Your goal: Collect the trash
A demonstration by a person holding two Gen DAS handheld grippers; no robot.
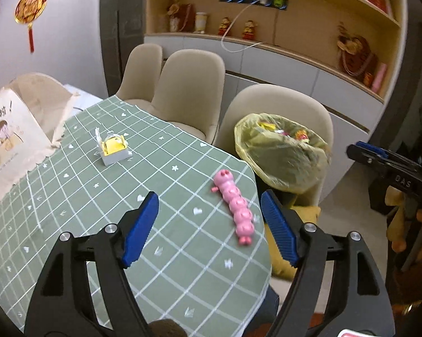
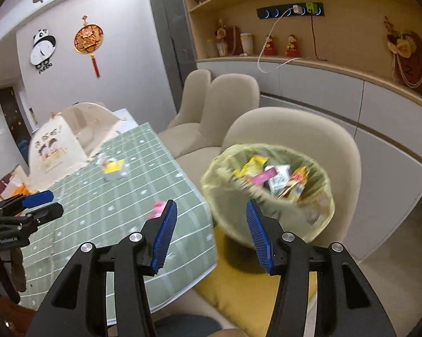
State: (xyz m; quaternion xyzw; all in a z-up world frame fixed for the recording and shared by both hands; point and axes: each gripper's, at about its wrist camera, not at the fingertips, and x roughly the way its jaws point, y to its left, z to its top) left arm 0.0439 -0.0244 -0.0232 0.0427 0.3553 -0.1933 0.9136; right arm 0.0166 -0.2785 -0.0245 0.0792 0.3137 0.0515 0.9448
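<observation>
The table (image 1: 182,252) under its green checked cloth fills the left half of both views. Just off its far corner stands the trash bin (image 2: 269,196), lined with a yellowish bag and already holding wrappers and a small carton. It appears to rest on a beige chair (image 2: 309,132), though its base is hidden.

On the cloth lie two pieces that may count as trash. The small white box (image 1: 114,147) with yellow contents sits well back toward the middle. It looks light and thin-walled, likely to crush or skid if squeezed hard, so a gentle pinch across its two long sides would suit.

Nearer the table edge is the pink segmented caterpillar toy (image 1: 236,205), stretched roughly toward the left gripper (image 1: 209,227). It is probably light, hard plastic and jointed, so it may flop at the ends. Gripping across a middle segment seems safest.

The left gripper hovers above the cloth with its blue pads spread wide and nothing between them. The right gripper (image 2: 211,233) is likewise wide apart and empty, pointed between the table corner and the bin.
</observation>
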